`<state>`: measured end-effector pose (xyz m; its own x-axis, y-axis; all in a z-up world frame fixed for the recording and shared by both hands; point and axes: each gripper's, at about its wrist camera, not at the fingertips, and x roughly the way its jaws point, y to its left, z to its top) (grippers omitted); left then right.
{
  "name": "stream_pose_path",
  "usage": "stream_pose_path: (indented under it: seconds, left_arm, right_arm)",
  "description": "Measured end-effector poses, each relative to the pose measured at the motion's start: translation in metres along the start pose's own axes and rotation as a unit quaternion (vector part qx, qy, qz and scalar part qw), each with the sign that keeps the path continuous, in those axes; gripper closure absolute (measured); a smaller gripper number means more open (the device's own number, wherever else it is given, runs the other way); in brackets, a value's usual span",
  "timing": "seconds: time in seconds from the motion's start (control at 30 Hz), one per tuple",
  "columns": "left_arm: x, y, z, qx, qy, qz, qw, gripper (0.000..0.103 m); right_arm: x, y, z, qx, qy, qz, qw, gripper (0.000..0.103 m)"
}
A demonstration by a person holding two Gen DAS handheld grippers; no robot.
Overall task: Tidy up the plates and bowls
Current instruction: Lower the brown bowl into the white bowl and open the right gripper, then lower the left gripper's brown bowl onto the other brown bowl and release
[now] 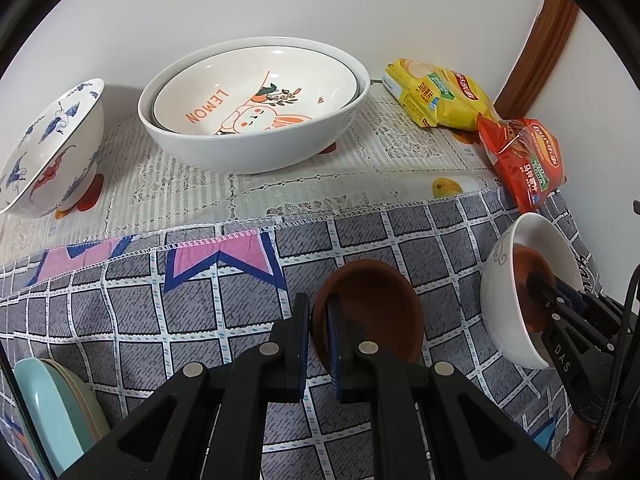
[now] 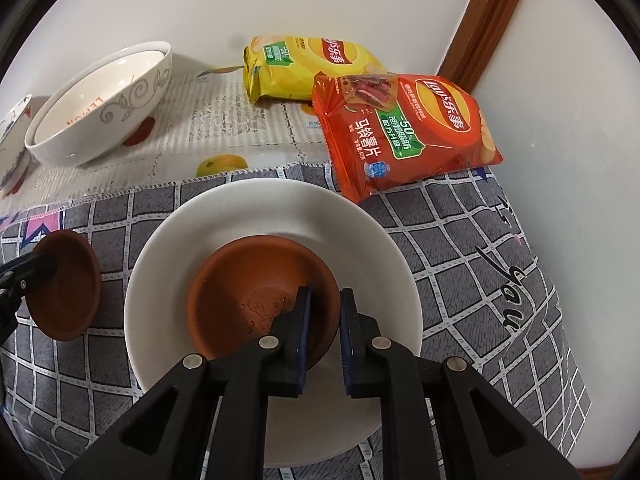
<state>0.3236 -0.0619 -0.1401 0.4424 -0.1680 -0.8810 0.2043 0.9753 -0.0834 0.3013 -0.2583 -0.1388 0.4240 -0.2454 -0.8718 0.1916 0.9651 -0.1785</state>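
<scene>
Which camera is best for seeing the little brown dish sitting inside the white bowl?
The right wrist view. It looks almost straight down into the white bowl, so the whole brown dish shows, with the right gripper at its rim. The left wrist view catches only a sliver of that dish at the frame's right edge.

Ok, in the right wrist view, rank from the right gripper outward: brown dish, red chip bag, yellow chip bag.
1. Brown dish: at the right gripper, its rim between the fingers, inside the white bowl.
2. Red chip bag: beyond, up right.
3. Yellow chip bag: farthest, by the wall.
</scene>
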Motion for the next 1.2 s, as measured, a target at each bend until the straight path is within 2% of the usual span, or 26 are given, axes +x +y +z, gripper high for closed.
stream_pose_path:
  seconds: [0.27, 0.73, 0.93, 1.07, 1.2]
  left_arm:
    - [0.0, 0.001, 0.0, -0.001, 0.001, -0.001, 1.0, 0.094]
    - [-0.001, 0.0, -0.001, 0.002, -0.002, -0.003, 1.0, 0.094]
    - [-0.009, -0.004, -0.004, 0.006, -0.01, 0.003, 0.9999, 0.094]
    - [-0.021, -0.006, -0.004, 0.01, -0.023, 0.001, 0.9997, 0.094]
    - [-0.03, -0.003, -0.006, -0.001, -0.018, -0.006, 0.9998, 0.094]
  right_arm:
    - [0.004, 0.004, -0.002, -0.019, -0.001, -0.016, 1.0, 0.088]
    - [-0.001, 0.005, -0.004, -0.035, -0.011, -0.013, 0.999, 0.086]
    - [-0.024, -0.006, -0.009, -0.019, -0.029, -0.002, 0.999, 0.084]
    - [-0.054, -0.025, -0.02, 0.002, -0.06, 0.015, 0.998, 0.08]
    - [-0.08, -0.045, -0.028, 0.018, -0.078, 0.024, 0.996, 0.08]
